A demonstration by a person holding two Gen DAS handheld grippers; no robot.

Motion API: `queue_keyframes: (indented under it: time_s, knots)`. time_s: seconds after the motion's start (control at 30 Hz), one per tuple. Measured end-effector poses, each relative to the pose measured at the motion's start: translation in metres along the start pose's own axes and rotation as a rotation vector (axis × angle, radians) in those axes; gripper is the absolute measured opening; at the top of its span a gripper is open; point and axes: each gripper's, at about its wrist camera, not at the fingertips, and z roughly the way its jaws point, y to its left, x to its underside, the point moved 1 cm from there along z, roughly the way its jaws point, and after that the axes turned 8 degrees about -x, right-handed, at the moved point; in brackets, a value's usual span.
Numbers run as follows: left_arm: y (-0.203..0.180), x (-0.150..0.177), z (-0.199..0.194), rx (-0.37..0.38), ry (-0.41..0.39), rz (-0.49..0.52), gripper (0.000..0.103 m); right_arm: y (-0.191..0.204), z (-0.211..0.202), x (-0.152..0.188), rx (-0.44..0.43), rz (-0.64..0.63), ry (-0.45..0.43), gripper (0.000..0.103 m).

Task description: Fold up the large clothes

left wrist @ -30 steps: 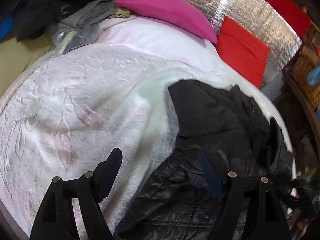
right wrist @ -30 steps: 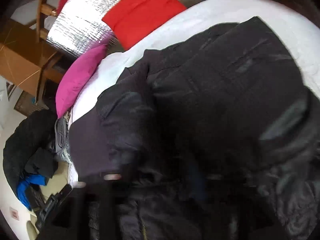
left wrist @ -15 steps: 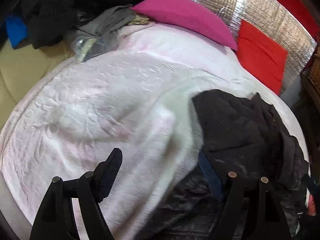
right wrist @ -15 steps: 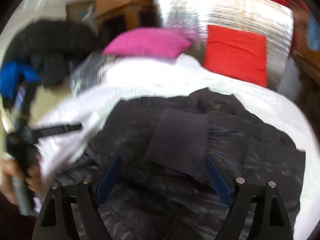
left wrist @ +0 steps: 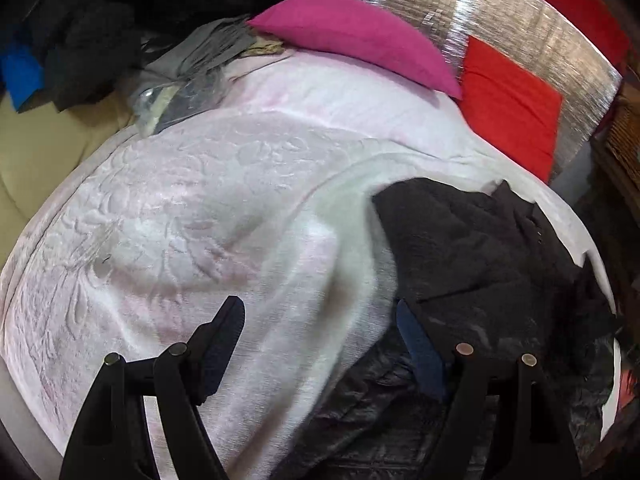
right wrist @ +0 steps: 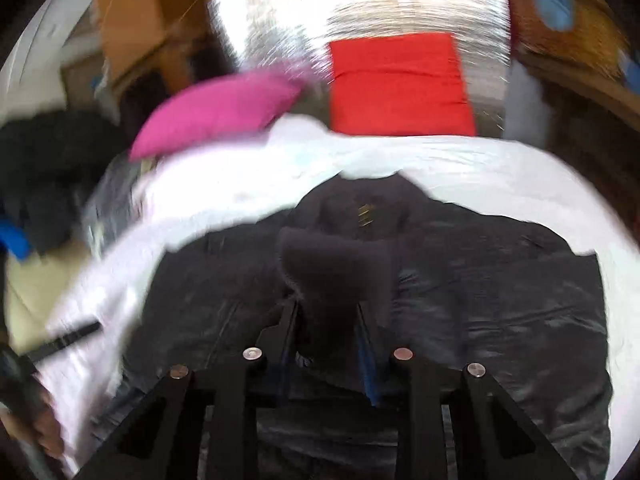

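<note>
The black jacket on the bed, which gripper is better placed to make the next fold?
Right. The right gripper is already shut on the black jacket; the left gripper hangs open above the pale blanket.

Left gripper (left wrist: 320, 340): two matte black plastic fingers (left wrist: 218, 334) tapering to points, inner faces lined with dark blue pads. Behind them, black angular linkage bars with triangular cut-outs; four round silver pins, two at 7 o'clock and two at 5 o'clock in the left wrist view.

Right gripper (right wrist: 327, 324): same black build and blue pads, four silver pins across 6 o'clock.

Hand (right wrist: 44, 424): bare skin, blurred, at 8 o'clock of the right wrist view.
</note>
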Motion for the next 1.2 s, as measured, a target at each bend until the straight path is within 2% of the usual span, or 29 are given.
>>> queue_keyframes:
  time_s: [0.2,0.43,0.47,0.5,0.53,0.57,0.63,0.77,0.83,0.87,0.9,0.93,0.97,1.07,1.2]
  knots:
    - [-0.036,0.010,-0.005,0.020,-0.025,0.117,0.079,-0.094,-0.055,-0.002,-0.150,0.305,-0.081,0.030]
    - [-0.062,0.020,0.002,0.023,-0.015,0.193,0.079,-0.183,-0.076,0.033,-0.298,0.602,-0.147,0.032]
    - [-0.063,0.021,0.005,0.017,-0.011,0.200,0.079,-0.194,-0.076,0.038,-0.315,0.642,-0.151,0.038]
    - [-0.065,0.022,0.008,0.012,-0.006,0.205,0.079,-0.204,-0.075,0.043,-0.326,0.684,-0.153,0.064]
    - [-0.066,0.022,0.009,0.009,-0.003,0.207,0.079,-0.210,-0.072,0.046,-0.336,0.728,-0.152,0.079]
    - [-0.067,0.023,0.012,0.007,0.003,0.208,0.079,-0.217,-0.071,0.048,-0.355,0.774,-0.159,0.087]
    - [-0.069,0.022,0.015,0.009,0.012,0.204,0.079,-0.225,-0.069,0.050,-0.414,0.814,-0.201,0.087]
    - [-0.070,0.023,0.017,0.025,0.012,0.190,0.079,-0.225,-0.052,0.046,-0.444,0.800,-0.175,0.087]
    - [-0.074,0.025,0.016,0.032,0.008,0.196,0.079,-0.222,-0.041,0.043,-0.410,0.785,-0.154,0.082]
    - [-0.075,0.026,0.016,0.032,0.004,0.201,0.079,-0.225,-0.035,0.040,-0.389,0.783,-0.146,0.068]
    - [-0.077,0.027,0.016,0.030,0.001,0.207,0.079,-0.225,-0.031,0.039,-0.359,0.778,-0.137,0.046]
    - [-0.079,0.027,0.017,0.026,-0.003,0.215,0.079,-0.225,-0.027,0.038,-0.330,0.766,-0.128,0.030]
    - [-0.080,0.028,0.017,0.022,-0.006,0.220,0.079,-0.225,-0.026,0.038,-0.299,0.750,-0.122,0.022]
    - [-0.080,0.026,0.016,0.021,-0.017,0.211,0.079,-0.221,-0.043,0.036,-0.259,0.711,-0.167,0.018]
    - [-0.080,0.024,0.013,0.007,-0.038,0.210,0.079,-0.198,-0.084,0.023,-0.218,0.594,-0.251,0.017]
